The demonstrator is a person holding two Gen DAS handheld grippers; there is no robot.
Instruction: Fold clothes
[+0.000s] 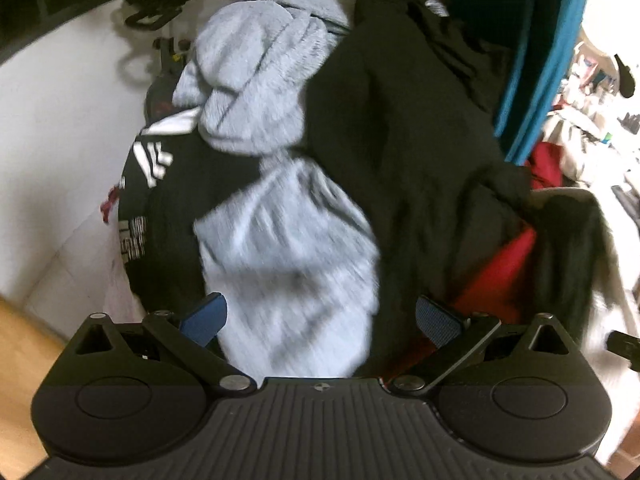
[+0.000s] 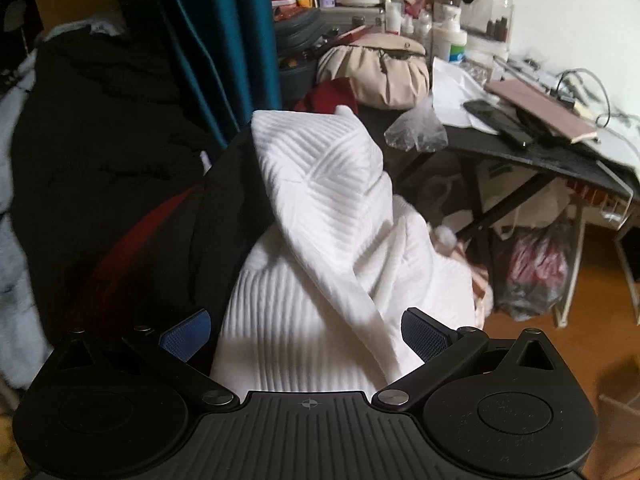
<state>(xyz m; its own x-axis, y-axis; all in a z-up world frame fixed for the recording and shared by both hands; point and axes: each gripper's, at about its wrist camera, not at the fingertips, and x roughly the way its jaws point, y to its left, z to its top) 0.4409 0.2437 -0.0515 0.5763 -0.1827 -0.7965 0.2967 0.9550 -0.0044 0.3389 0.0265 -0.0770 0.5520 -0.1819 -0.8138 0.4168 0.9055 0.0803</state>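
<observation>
Both grippers are up over a big heap of laundry. The left gripper has its jaws spread wide with nothing pinched, and a grey garment sits right in the gap between the blue pads; it's blurry, so I can't tell if they touch it. More grey fleece is bunched further up the heap. A black garment drapes over the heap's right side, a black printed tee lies along its left edge, and some red cloth pokes out low on the right.

The right gripper is spread open too, holding nothing, with a white ribbed garment piled up between its fingers. Behind it there's a teal curtain and a cluttered desk carrying a beige bag.
</observation>
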